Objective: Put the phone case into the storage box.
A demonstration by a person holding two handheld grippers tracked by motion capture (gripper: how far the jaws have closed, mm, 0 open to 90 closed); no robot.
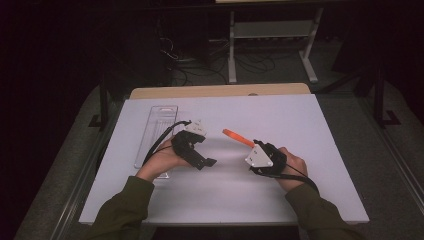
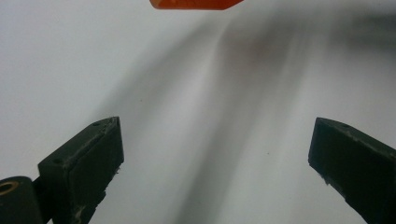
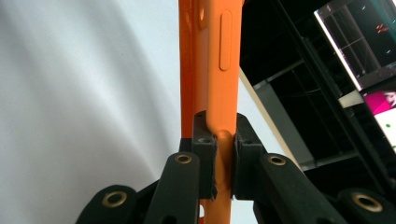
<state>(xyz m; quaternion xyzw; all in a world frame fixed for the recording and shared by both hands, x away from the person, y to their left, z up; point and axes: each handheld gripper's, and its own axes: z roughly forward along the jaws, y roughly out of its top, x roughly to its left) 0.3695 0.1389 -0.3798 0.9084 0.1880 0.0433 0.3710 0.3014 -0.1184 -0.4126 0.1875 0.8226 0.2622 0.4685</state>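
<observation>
the right gripper (image 1: 251, 146) has its jaws clamped on the edge of a thin orange plastic phone case (image 3: 212, 70), holding it up off the white tabletop (image 1: 300, 130) and slanted toward the middle. the left gripper (image 1: 209, 161) sits near it with jaws apart and nothing between them. a clear plastic tray (image 1: 156, 130) lies flat beside the left hand (image 1: 162, 162).
</observation>
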